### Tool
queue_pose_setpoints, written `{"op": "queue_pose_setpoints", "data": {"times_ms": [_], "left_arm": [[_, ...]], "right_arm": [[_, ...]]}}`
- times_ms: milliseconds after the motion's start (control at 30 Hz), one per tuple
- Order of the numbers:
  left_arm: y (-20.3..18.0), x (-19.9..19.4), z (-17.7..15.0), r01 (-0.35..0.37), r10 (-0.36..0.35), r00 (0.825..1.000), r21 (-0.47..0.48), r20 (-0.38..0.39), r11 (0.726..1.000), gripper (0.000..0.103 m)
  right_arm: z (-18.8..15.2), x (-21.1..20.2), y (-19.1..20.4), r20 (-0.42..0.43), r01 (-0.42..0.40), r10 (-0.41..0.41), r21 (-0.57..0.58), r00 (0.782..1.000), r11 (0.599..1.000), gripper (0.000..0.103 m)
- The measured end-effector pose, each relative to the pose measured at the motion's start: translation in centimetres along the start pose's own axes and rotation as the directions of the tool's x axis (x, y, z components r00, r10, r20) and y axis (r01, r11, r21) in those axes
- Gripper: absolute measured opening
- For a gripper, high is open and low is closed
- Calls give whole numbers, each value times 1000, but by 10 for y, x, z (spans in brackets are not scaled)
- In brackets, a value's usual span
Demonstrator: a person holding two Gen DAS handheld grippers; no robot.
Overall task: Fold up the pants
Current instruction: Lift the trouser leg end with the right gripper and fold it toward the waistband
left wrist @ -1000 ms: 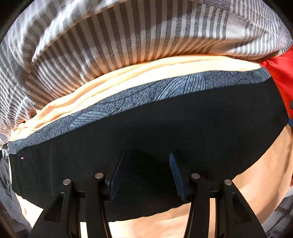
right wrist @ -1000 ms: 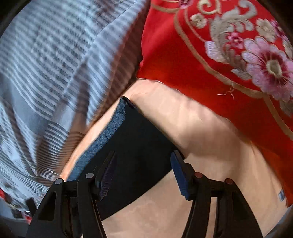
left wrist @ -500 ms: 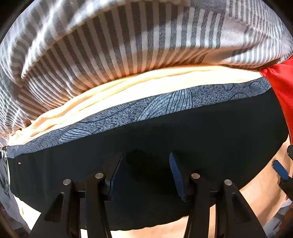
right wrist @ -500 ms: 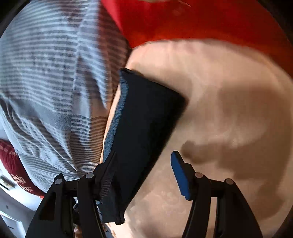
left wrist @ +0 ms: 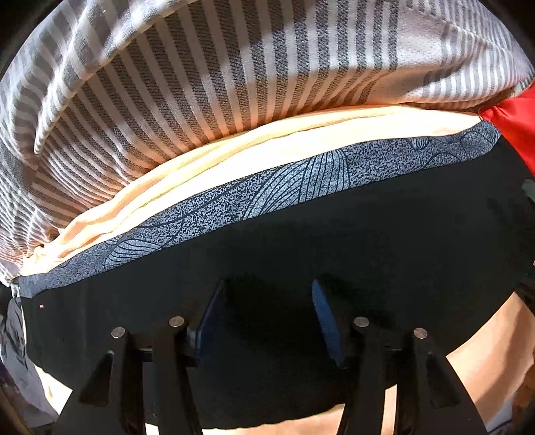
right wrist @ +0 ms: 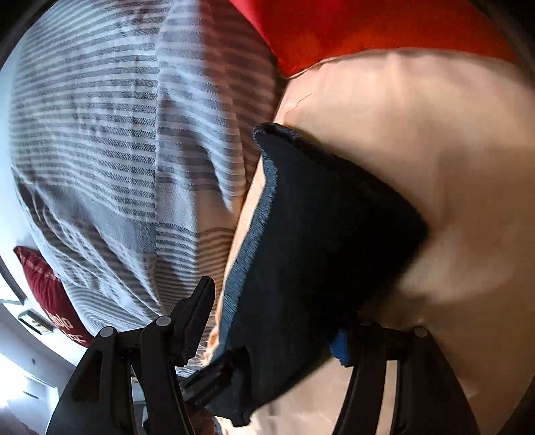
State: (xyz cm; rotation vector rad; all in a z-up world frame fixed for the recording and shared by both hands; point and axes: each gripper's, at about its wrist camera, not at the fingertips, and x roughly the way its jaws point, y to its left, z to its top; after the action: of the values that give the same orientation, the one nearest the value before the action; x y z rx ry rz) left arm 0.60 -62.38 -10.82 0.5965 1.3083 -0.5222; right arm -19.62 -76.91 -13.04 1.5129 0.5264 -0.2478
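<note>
Left jaws: my left gripper (left wrist: 267,318) stood spread wide, both blue-padded fingers (left wrist: 326,321) apart and closing on nothing; whether the tips rested on the cloth or hung just over it I could not tell.

Right jaws: my right gripper (right wrist: 274,321) was also spread, its left finger (right wrist: 197,318) in clear view, its right pad mostly hidden behind the cloth. The near end of the cloth sat in the gap between them, unpinched as far as I could judge.

Pants, from the left: the black, flat-folded pants with a grey-blue patterned band (left wrist: 301,267) lay directly under and ahead of my left jaws, long axis running across the view, side to side, the patterned band along the far edge.

Pants, from the right: the same pants (right wrist: 317,234) ran lengthwise away from my right jaws, one narrow end near, the other far.

Nearer hand: I judged the right better placed for the end, the left for the middle.

Underneath: a peach bedsheet (right wrist: 451,167) showed bare beyond the far edge and to the right.

Farther: a grey-and-white striped blanket (left wrist: 217,83) was heaped just behind the band.

Farthest: a red fabric (right wrist: 367,26) lay at the right corner.
</note>
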Motion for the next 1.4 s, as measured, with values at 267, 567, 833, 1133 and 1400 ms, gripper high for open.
{"op": "queue_pose_setpoints", "data": {"times_ms": [267,567,833,1133,1400], "left_arm": [[4,-21,48,81,-77,993,-55,87,995,33],[-18,5,44,-12,10,990,13,143,1000,21],[24,-13,52,163,-140,980,-168,143,972,21],[52,-19,39,251,-238,965,-136,108,958,21],[186,-49,-16,242,-224,970,-269,96,932,21]], "right_arm": [[2,8,15,-65,19,-20,-8,998,1000,13],[-13,5,67,-78,1,-13,-157,997,988,13],[-48,9,138,-50,102,-133,-397,990,912,13],[-90,27,186,3,208,-243,-525,970,825,13],[-171,78,256,150,382,-413,-731,898,565,13]]}}
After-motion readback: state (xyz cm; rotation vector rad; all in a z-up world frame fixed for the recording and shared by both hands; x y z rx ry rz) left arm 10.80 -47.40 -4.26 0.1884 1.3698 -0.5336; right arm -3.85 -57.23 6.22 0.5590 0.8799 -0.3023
